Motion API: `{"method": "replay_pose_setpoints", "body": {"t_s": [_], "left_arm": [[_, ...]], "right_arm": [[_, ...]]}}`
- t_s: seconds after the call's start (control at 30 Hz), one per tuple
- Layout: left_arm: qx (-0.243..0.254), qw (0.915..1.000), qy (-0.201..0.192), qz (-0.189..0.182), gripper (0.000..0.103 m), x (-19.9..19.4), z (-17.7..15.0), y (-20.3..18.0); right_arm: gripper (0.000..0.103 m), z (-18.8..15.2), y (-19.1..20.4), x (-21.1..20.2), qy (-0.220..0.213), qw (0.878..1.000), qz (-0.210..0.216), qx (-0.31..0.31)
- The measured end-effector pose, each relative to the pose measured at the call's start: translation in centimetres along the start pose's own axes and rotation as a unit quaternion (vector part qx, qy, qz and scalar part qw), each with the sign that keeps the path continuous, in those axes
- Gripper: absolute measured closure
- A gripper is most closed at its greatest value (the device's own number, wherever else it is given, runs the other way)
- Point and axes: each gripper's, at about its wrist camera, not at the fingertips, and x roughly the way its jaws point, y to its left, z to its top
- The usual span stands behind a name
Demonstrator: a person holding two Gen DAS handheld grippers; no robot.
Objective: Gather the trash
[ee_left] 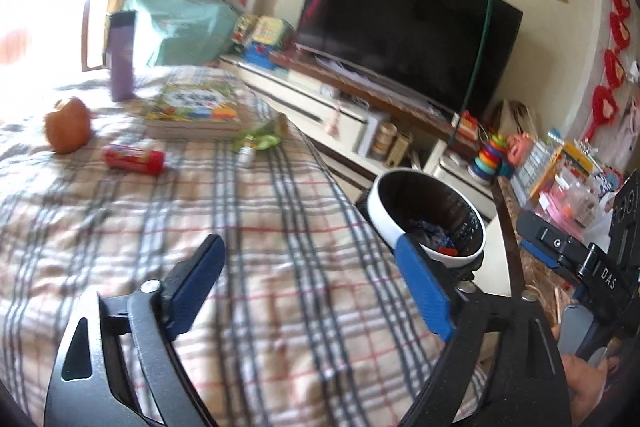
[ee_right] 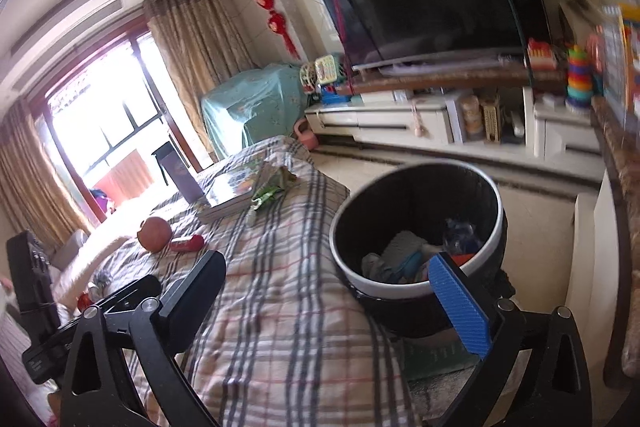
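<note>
We find both the left gripper (ee_left: 316, 287) and right gripper (ee_right: 332, 299) spread wide and empty, the waste bin (ee_right: 416, 227) at lower right holding scraps, a green wrapper (ee_left: 260, 139) upper-centre on the plaid bedspread (ee_left: 240, 227).

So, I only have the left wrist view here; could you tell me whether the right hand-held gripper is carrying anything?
Observer: No, the right hand-held gripper is open, with nothing between its fingers.
Operator: Thank you. What lies deeper in the bin?
Observer: The bin holds pale crumpled material beside the blue and red scraps you can see.
Operator: Is there anything else I am missing?
Observer: A pink kettlebell-shaped thing sits at the foot of the TV cabinet.
</note>
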Motion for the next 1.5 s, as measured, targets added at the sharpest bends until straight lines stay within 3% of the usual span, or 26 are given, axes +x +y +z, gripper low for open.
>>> {"method": "replay_pose_setpoints", "body": {"t_s": [0.13,0.17,0.27,0.63,0.93,1.5], "left_arm": [[0.027,0.9983,-0.045,0.025,0.005,-3.2,-0.7,0.6],[0.032,0.9969,-0.060,0.039,0.001,-4.0,-1.0,0.8],[0.037,0.9911,-0.096,0.084,0.000,-5.4,-2.6,1.3],[0.044,0.9863,-0.108,0.117,0.000,-5.8,-6.7,2.2],[0.056,0.9814,-0.117,0.141,0.000,-7.0,-7.6,1.8],[0.063,0.9786,-0.123,0.152,0.000,-7.9,-8.3,1.2]], "right_arm": [[0.000,-0.4,2.9,-2.7,-0.066,0.997,-0.019,-0.045],[0.000,-0.9,3.7,-3.6,-0.094,0.993,-0.032,-0.062],[0.000,-2.6,4.7,-4.1,-0.120,0.988,-0.050,-0.079],[0.000,-7.2,5.0,-3.0,-0.108,0.984,-0.082,-0.113],[0.000,-7.8,5.3,-3.9,-0.117,0.982,-0.088,-0.121],[0.000,-8.5,5.6,-4.5,-0.119,0.981,-0.083,-0.128]]}}
